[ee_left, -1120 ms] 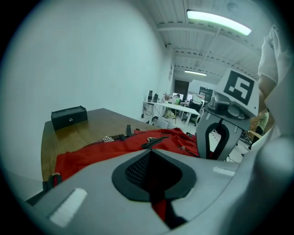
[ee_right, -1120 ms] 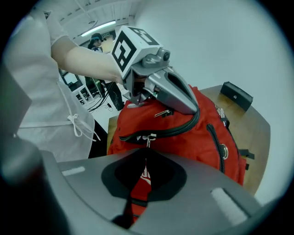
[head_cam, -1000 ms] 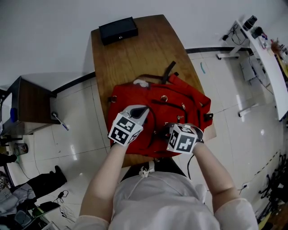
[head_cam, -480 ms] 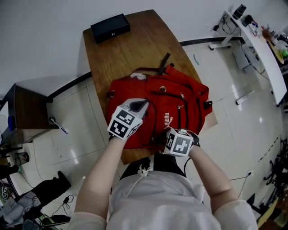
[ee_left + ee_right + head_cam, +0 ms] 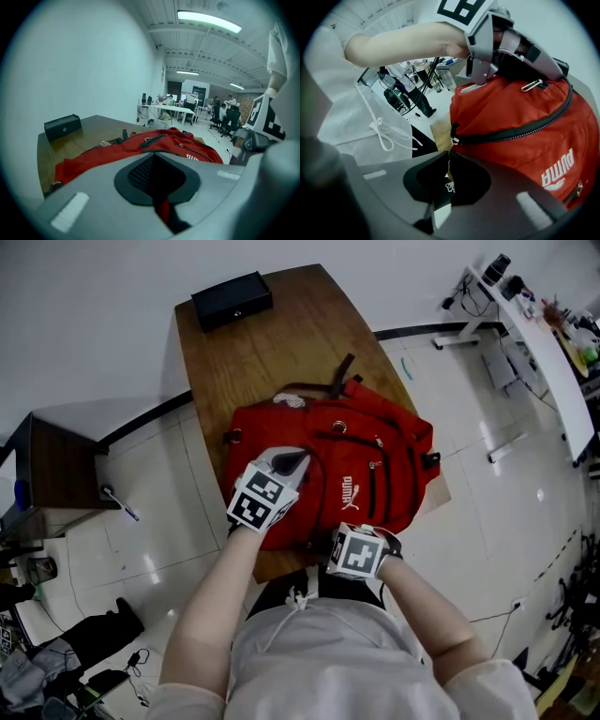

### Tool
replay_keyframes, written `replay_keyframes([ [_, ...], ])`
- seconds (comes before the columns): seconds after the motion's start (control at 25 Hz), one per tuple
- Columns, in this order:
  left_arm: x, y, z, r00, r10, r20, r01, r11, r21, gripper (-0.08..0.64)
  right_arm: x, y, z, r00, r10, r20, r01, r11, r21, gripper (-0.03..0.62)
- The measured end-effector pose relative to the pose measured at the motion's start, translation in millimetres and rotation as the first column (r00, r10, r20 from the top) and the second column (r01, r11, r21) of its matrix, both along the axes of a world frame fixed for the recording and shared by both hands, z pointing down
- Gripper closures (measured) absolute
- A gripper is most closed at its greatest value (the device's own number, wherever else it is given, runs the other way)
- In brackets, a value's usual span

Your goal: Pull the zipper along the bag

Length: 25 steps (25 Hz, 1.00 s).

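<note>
A red backpack (image 5: 375,460) lies flat on the wooden table (image 5: 281,352). My left gripper (image 5: 161,213) is shut on a fold of the bag's red fabric near its left side, under its marker cube (image 5: 262,501). My right gripper (image 5: 447,187) is at the bag's near edge, shut on the small metal pull tab (image 5: 449,171) that hangs from the zipper slider (image 5: 452,138). Its jaws have just been opening slightly, with the tab still between them. The black zipper track (image 5: 520,131) curves away from the slider to the right across the front pocket.
A black box (image 5: 232,300) sits at the table's far end. The bag's near side lies at the table's front edge, close to my white top (image 5: 328,652). A dark side table (image 5: 56,465) stands on the left and a white desk (image 5: 534,334) on the right.
The right gripper has moved left and toward me along the bag's near edge. The left gripper has stayed on the fabric.
</note>
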<state>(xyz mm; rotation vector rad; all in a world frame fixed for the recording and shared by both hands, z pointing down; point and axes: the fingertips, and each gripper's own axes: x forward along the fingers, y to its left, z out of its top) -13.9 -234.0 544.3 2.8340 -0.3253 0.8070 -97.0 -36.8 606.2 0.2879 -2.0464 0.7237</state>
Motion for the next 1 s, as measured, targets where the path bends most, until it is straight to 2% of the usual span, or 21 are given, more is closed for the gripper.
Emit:
replay_keyframes([
  [0.12,1,0,1,1.0,-0.01,-0.005,0.01,1.0,-0.005,0.554,-10,-2,2,1.0,-0.023,0.002,0.023,1.0,0.013,0.571],
  [0.24,0,0,-1,1.0,-0.021,-0.011,0.021,1.0,-0.007,0.554,-16,-2,4,1.0,-0.008,0.028,0.008,1.0,-0.003,0.569],
  [0.36,1,0,-2,0.999,-0.032,-0.017,0.031,0.999,-0.011,0.554,-13,-3,6,0.999,0.008,0.036,-0.009,0.999,0.046,0.559],
  [0.48,-1,0,-1,0.999,-0.031,-0.012,0.031,0.999,-0.009,0.554,-3,-8,4,0.997,0.06,0.042,-0.064,0.992,0.105,0.557],
  [0.56,-4,3,-4,0.999,-0.034,-0.018,0.034,0.999,-0.002,0.554,7,-10,-7,0.991,0.106,0.076,-0.114,0.986,0.12,0.549],
  [0.68,-6,10,-24,0.995,-0.062,-0.079,0.064,0.998,0.014,0.554,29,-13,-35,0.972,0.172,0.161,-0.193,0.973,0.127,0.52],
  [0.8,-8,13,-58,0.982,-0.104,-0.156,0.112,0.993,0.043,0.554,57,-33,-71,0.947,0.229,0.225,-0.273,0.943,0.19,0.568],
  [0.84,-9,13,-71,0.976,-0.121,-0.18,0.133,0.989,0.056,0.554,67,-44,-83,0.939,0.242,0.244,-0.297,0.928,0.224,0.585],
  [1.0,-14,17,-111,0.949,-0.197,-0.248,0.227,0.969,0.1,0.554,96,-85,-131,0.906,0.255,0.338,-0.374,0.855,0.358,0.586],
])
